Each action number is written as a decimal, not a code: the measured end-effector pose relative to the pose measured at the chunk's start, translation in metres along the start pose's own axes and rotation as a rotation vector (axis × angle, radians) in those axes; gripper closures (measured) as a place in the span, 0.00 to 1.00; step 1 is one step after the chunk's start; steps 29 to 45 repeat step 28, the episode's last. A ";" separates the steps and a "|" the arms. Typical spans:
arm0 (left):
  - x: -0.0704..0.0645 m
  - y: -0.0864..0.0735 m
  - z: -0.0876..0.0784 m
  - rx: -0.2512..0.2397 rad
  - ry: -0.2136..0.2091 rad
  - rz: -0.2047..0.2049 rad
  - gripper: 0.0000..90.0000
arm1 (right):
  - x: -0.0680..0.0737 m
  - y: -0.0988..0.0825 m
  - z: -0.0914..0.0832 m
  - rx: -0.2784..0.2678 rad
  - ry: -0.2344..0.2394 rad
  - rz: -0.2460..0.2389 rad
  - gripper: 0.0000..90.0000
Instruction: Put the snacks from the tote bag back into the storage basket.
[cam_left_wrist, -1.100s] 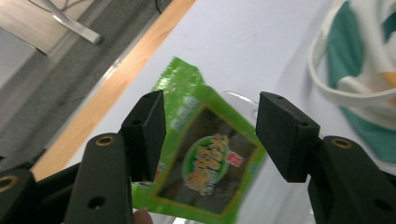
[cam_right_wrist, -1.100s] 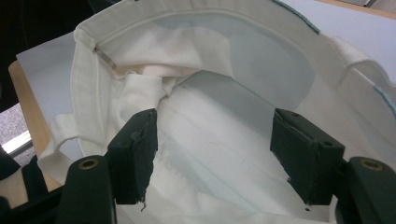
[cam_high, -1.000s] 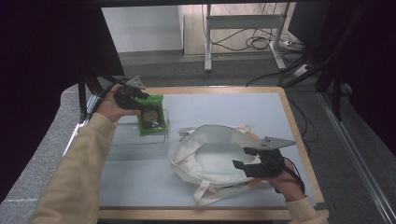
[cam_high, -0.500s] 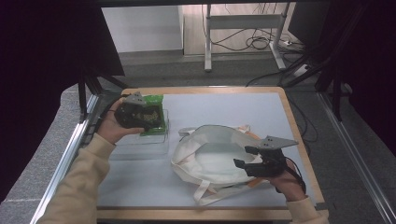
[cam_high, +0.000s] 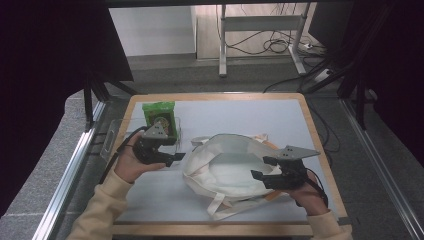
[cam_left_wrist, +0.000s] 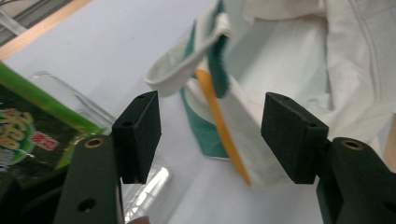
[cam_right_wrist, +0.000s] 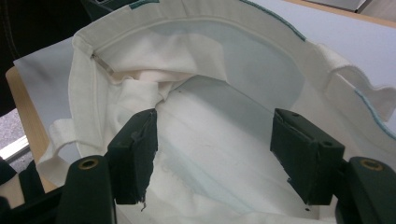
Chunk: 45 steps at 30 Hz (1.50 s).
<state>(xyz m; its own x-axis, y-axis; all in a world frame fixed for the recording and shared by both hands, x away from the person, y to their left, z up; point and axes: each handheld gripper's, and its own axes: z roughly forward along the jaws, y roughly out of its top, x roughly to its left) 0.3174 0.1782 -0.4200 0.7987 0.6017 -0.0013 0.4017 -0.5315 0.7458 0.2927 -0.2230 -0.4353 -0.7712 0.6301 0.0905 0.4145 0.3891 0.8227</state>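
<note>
White tote bag (cam_high: 227, 167) lies slack on the desk (cam_high: 240, 115), mouth gaping toward the right gripper (cam_high: 261, 168). In the right gripper view the jaws stand spread over the bag's inner lining (cam_right_wrist: 219, 140); whether a pad presses on the cloth cannot be told.

Left gripper (cam_high: 176, 156) is held just left of the bag, near its rim. Its jaws have just been opening; in the left gripper view they are spread, with nothing pinched between them. Ahead of them a looped handle (cam_left_wrist: 187, 65) and a green-and-orange trimmed edge (cam_left_wrist: 219, 121) are seen.

Green seaweed packet (cam_high: 160, 117) sits in a clear tray (cam_high: 111, 142) at the desk's left side, behind the left gripper and apart from the bag.

Risks judged from here:
- Bag mouth is likely to collapse if it is not propped firmly; the cloth is limp and unsupported at the near rim.
- The handle loop could be snagged by the left gripper instead of the rim, since the two lie close together.
- The bag could be dragged across the smooth desk if it is pulled from one side only.
- The tray could be knocked by the left forearm, being just beside it.
</note>
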 end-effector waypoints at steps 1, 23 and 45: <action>-0.003 -0.001 0.000 0.001 0.000 0.002 0.41 | 0.000 0.000 0.000 0.001 -0.001 -0.001 0.35; -0.031 -0.020 0.012 -0.013 -0.054 -0.029 0.40 | -0.001 0.000 -0.002 -0.002 -0.009 0.001 0.35; -0.029 -0.020 0.011 -0.023 -0.058 -0.039 0.40 | -0.001 0.000 -0.002 -0.003 -0.007 0.004 0.35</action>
